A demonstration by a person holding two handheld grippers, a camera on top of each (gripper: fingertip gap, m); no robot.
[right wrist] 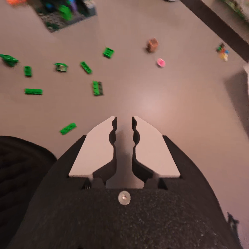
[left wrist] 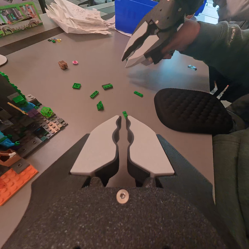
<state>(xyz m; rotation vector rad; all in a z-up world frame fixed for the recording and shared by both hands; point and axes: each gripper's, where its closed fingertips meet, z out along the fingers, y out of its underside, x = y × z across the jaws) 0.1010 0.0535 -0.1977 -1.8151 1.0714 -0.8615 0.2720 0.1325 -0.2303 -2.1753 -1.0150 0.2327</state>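
My left gripper (left wrist: 123, 117) is shut on a small green plate (left wrist: 124, 114), which pokes out past the tips, studs toward the camera. It hovers over the grey table (left wrist: 94, 53). Several loose green plates lie ahead, the nearest being a sloped one (left wrist: 100, 105) and a flat one (left wrist: 138, 93). My right gripper (right wrist: 124, 117) is open with nothing between its fingers, above bare table (right wrist: 161, 94). A green plate (right wrist: 68, 128) lies to its left. It also shows in the left wrist view (left wrist: 124, 63), held by a gloved hand (left wrist: 179, 39), raised at the far right.
A brick build on dark baseplates (left wrist: 44, 128) and an orange plate (left wrist: 14, 181) stand at the left. A black textured pad (left wrist: 191, 111) lies at the right. A brown cube (left wrist: 63, 65), a pink flower piece (left wrist: 75, 62), crumpled paper (left wrist: 80, 18) and a blue bin (left wrist: 129, 14) sit farther back. The grippers' ends are close to 20 cm from one another. The pink flower piece (left wrist: 75, 62) lies some 15 cm from my right tips, 25 cm from my left tips. It is also in sight in the right wrist view (right wrist: 162, 64).
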